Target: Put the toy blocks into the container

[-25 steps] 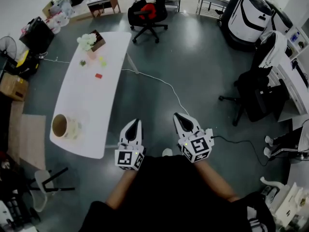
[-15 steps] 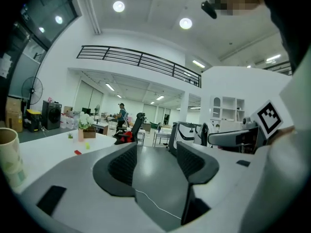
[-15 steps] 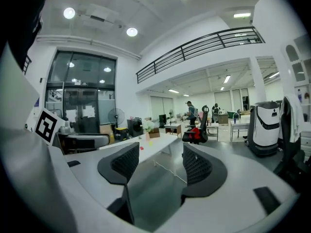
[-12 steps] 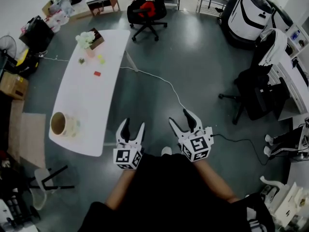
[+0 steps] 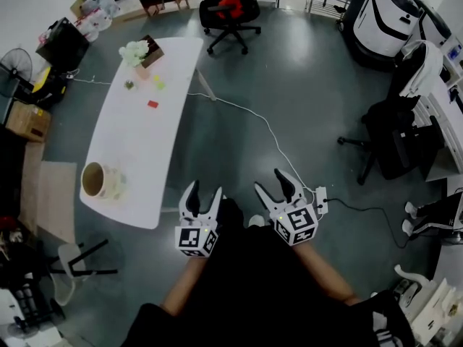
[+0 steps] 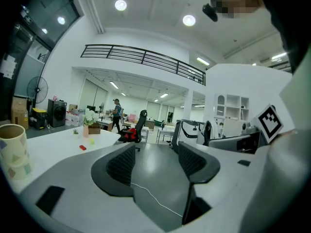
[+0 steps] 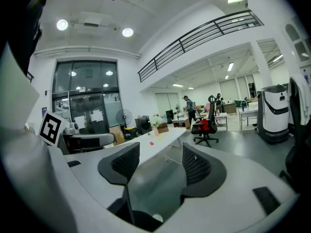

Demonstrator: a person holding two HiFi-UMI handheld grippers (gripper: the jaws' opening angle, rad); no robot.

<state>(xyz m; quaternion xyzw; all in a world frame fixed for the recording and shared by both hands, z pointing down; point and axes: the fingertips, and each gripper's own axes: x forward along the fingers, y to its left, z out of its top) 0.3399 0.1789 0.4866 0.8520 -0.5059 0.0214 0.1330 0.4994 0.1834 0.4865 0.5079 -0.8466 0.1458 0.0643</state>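
Observation:
Several small toy blocks lie at the far end of the white table: a red block and a yellow-green block among them. The container, a pale round cup, stands at the table's near end. The left gripper view shows the container at far left and the red block farther along the table. Both grippers hang over the floor, right of the table and well away from the blocks. My left gripper and right gripper are open; their jaws have just been opening, with nothing between them.
A potted white flower and a brown box stand beyond the blocks. A white cable crosses the grey floor to a power strip. Office chairs stand beyond and to the right. A folding chair is near the table's close corner.
Both grippers went from shut to open between the first and second frames. Both have sunk a little. The table now sits slightly lower in the head view.

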